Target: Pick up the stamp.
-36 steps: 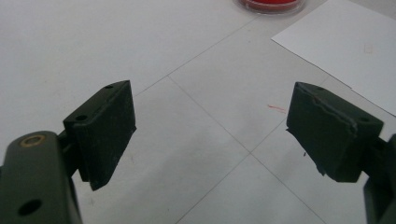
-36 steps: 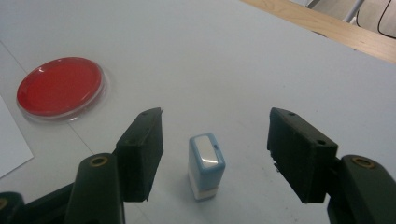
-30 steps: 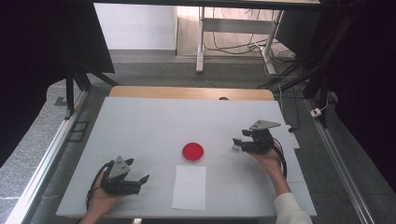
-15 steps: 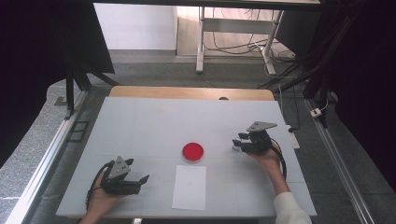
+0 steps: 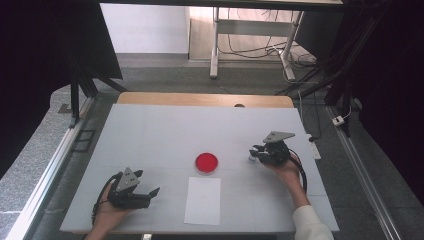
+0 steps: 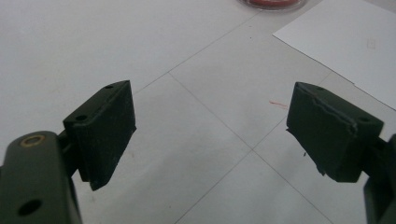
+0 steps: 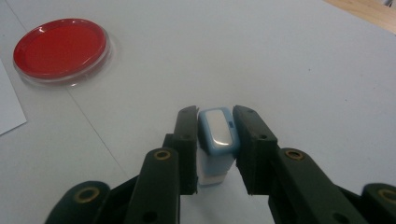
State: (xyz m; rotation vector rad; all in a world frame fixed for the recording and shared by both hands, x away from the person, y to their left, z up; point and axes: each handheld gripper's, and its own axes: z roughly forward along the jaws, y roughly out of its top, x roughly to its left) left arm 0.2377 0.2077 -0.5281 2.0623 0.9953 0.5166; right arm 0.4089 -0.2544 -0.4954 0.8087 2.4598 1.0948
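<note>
The right gripper (image 7: 212, 140) has just been closing its jaws, and in the right gripper view they now press on both sides of a small pale-blue stamp (image 7: 215, 135), a blocky thing with a white cap face that stands upright on the white table (image 5: 165, 130), its long axis vertical between the pads. In the high view the same right gripper (image 5: 258, 152) sits at the right of the table, about halfway between near and far edge, pointing left. From there the red dish (image 5: 206, 162) lies to its left and slightly nearer the person, a shallow round dish with a clear rim, close but apart from the stamp. Just beyond the dish, toward the near edge, a white sheet of paper (image 5: 202, 200) lies flat, its long side running near to far; dish and sheet look almost touching. If the stamp is meant for the sheet, the carry likely runs left and toward the near edge, and the dish stands close to that line, so a lift before crossing seems wise. The left gripper (image 5: 150, 195) rests at the near left, jaws spread wide with nothing between them, aimed right toward the sheet and nearer to it than the right one.
</note>
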